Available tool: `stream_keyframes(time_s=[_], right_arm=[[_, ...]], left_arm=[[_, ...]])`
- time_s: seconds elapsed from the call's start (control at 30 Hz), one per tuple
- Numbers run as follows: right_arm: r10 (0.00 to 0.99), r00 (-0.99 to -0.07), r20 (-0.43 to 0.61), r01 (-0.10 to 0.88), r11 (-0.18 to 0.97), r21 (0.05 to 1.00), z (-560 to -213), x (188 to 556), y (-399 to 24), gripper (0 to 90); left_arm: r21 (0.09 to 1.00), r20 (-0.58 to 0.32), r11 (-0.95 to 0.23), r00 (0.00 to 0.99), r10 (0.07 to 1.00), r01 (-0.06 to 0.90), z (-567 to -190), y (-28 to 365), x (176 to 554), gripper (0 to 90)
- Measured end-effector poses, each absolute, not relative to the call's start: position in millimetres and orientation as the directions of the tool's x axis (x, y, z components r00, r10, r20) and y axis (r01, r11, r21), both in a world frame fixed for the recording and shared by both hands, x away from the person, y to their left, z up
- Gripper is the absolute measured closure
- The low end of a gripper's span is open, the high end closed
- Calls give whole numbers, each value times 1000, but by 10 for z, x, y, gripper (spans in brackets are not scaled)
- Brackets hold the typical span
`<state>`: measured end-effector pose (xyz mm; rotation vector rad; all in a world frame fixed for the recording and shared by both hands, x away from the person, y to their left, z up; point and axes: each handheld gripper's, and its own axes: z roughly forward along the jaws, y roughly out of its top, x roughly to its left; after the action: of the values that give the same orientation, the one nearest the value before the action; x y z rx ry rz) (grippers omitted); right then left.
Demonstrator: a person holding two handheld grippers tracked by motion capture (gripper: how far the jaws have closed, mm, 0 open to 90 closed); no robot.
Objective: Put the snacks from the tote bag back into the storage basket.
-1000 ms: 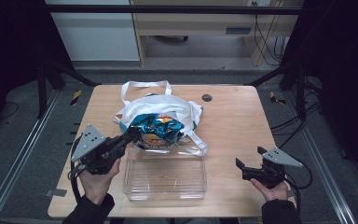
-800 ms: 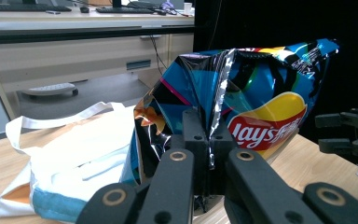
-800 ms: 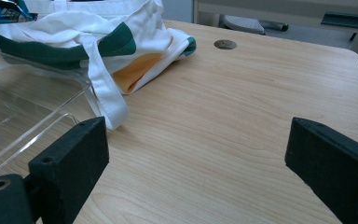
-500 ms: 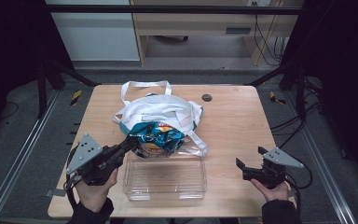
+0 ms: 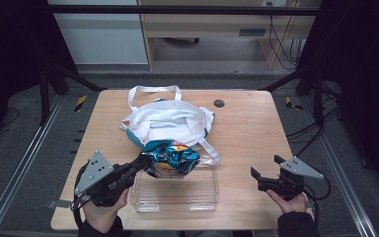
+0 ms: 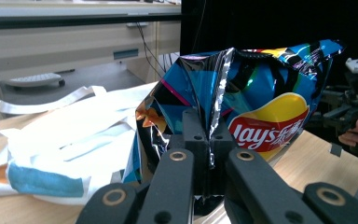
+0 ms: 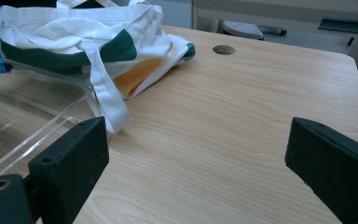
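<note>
The chip bag (image 5: 170, 159) is pinched by its crimped edge in the left claw (image 5: 139, 165) and held over the far rim of the clear bin (image 5: 175, 193), probably so it can be dropped in; nothing is seen inside the bin yet. The white tote (image 5: 170, 122) lies slumped behind it on the table (image 5: 246, 128). The right claw (image 5: 265, 172) is spread wide, resting off to the side.
</note>
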<state>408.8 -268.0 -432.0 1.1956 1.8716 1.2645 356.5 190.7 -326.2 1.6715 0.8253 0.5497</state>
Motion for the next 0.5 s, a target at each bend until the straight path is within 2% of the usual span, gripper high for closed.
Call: stream_keyframes(time_s=[0.5], right_arm=[[902,-431,20,354,149,923,-4317,4080,-2680,64]], left_arm=[[943,-82,-154,654,752,295,-3492,1835,3501,899]])
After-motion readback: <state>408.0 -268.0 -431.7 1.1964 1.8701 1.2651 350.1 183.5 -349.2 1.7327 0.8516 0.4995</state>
